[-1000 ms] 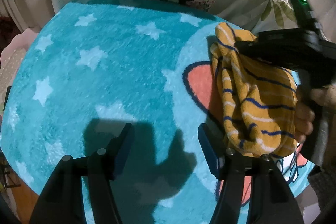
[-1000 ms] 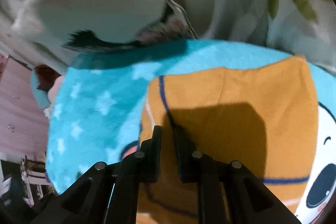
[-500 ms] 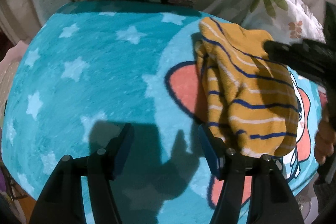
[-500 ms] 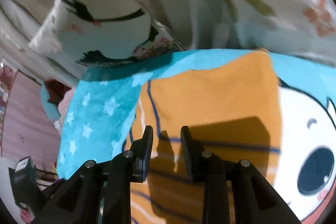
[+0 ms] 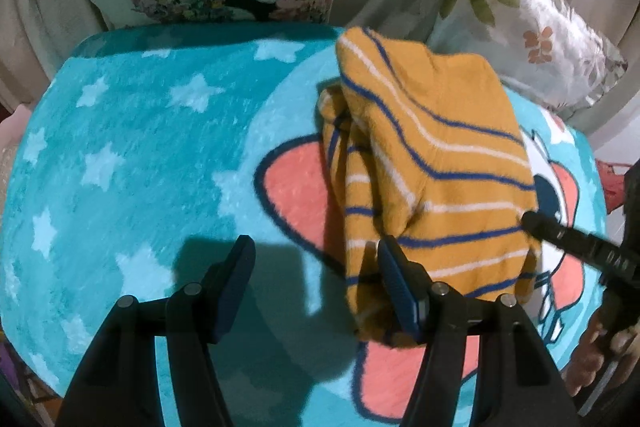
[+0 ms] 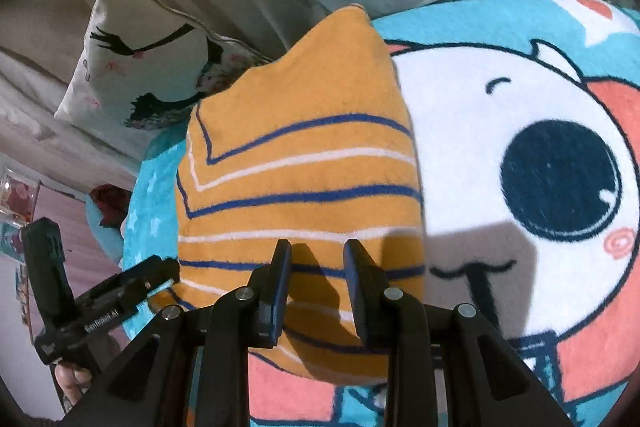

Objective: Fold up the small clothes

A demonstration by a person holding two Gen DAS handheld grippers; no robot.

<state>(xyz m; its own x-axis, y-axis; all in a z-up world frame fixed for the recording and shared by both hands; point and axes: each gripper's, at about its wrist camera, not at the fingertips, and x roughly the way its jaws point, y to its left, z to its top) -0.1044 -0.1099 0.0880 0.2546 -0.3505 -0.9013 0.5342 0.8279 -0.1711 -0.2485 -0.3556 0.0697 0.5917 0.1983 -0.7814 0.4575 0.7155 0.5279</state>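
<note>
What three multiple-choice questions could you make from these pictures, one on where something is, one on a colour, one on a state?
1. Where does the folded striped garment lie?
A. On the blue star blanket, over its cartoon print
B. On the floral pillow
C. On a bare wooden floor

2. What colours are the garment's stripes?
A. Red and green
B. Dark blue and white
C. Black only

3. What state is the right gripper in?
A. Clamped on the garment
B. Holding a pillow
C. Fingers apart above the garment, gripping nothing

Answers: 1 A, the left wrist view shows it resting on the blanket's cartoon figure. 2 B, blue and white lines cross the mustard cloth in both views. 3 C, the right wrist view shows a gap between the fingers, with the cloth lying flat beneath; they have just been opening.
</note>
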